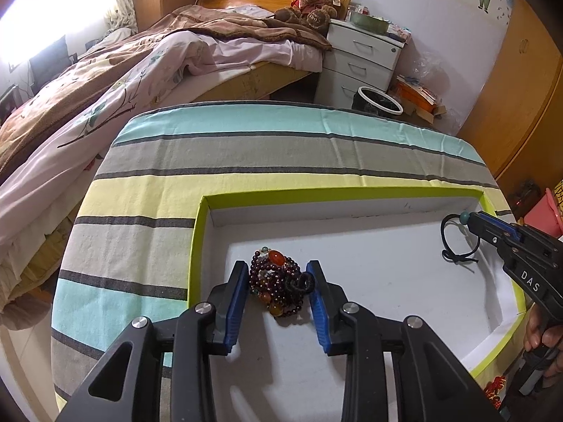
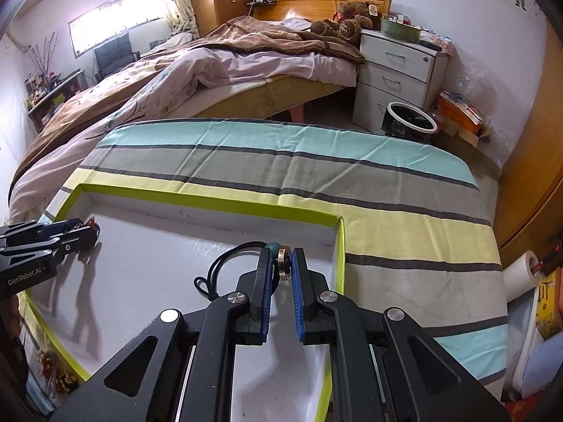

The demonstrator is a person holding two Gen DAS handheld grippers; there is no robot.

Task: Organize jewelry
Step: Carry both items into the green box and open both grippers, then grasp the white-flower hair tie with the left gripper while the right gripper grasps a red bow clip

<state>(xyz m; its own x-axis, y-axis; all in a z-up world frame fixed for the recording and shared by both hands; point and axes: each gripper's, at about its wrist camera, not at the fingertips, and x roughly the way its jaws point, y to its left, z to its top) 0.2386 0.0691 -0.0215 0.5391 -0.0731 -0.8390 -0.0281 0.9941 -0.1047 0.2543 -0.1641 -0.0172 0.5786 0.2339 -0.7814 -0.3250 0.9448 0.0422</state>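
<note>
A bundle of dark red bead bracelets (image 1: 278, 283) with orange stones lies on the white floor of a shallow box with a lime-green rim (image 1: 197, 246). My left gripper (image 1: 277, 265) stands open around the bundle, a blue pad close on each side. My right gripper (image 2: 281, 251) is shut on a black cord bracelet (image 2: 225, 263) at its gold ring (image 2: 283, 263), beside a teal bead (image 2: 272, 246). The cord hangs in a loop near the box's far right corner (image 1: 450, 242). From the right wrist view the left gripper (image 2: 89, 232) shows low at the box's left side.
The box (image 2: 339, 246) sits on a table under a striped cloth (image 1: 246, 161). Behind it are a bed (image 1: 176, 56), a white drawer unit (image 1: 362, 56) and a black bin (image 1: 380, 102). Red ornaments (image 2: 52, 369) lie outside the box's near left edge. A hand (image 1: 538, 330) holds the right gripper.
</note>
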